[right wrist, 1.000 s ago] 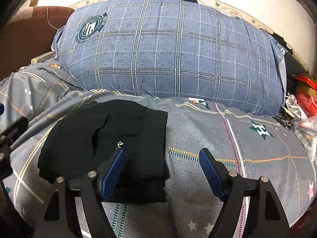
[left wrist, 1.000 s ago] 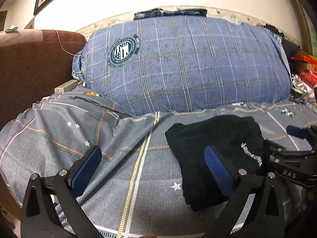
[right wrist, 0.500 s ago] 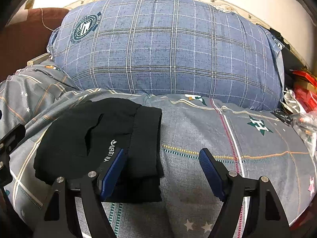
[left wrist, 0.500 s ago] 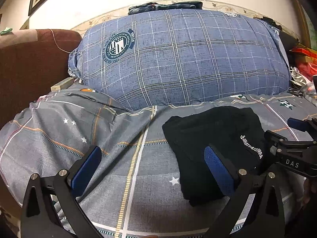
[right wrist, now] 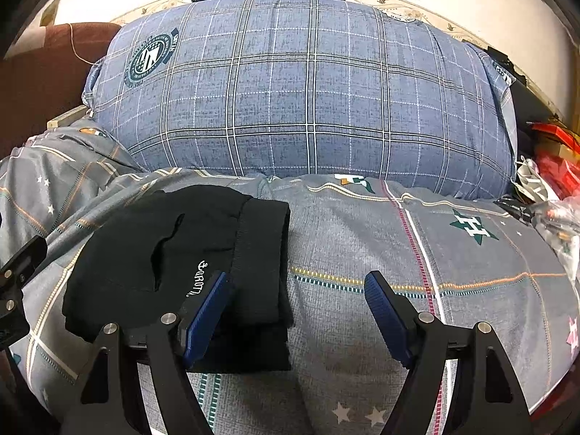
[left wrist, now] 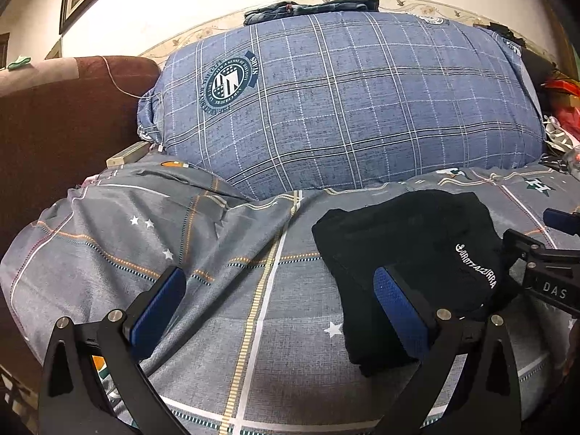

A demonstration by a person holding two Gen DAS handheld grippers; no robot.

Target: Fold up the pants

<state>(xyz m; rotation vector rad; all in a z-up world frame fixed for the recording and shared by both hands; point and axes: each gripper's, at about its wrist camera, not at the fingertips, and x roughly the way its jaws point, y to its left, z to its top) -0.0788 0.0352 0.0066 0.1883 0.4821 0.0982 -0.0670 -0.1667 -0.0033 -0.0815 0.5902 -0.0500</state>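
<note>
The black pants [left wrist: 409, 246] lie folded into a compact stack on the grey star-print bedspread [left wrist: 217, 253], white lettering facing up. They also show in the right wrist view [right wrist: 174, 253], left of centre. My left gripper [left wrist: 279, 297] is open and empty, with its right finger over the pants' left part. My right gripper [right wrist: 295, 311] is open and empty, with its left finger over the pants' right edge. The right gripper's body shows at the right edge of the left wrist view [left wrist: 543, 272].
A large blue plaid pillow [left wrist: 344, 108] stands behind the pants, with folded dark clothes [left wrist: 311, 7] on top. A brown headboard [left wrist: 54, 127] is at the left. Red bags and clutter [right wrist: 554, 166] lie at the right edge of the bed.
Both grippers have drawn back and up a little from the pants, so the views have widened slightly. The pants stay folded in place.
</note>
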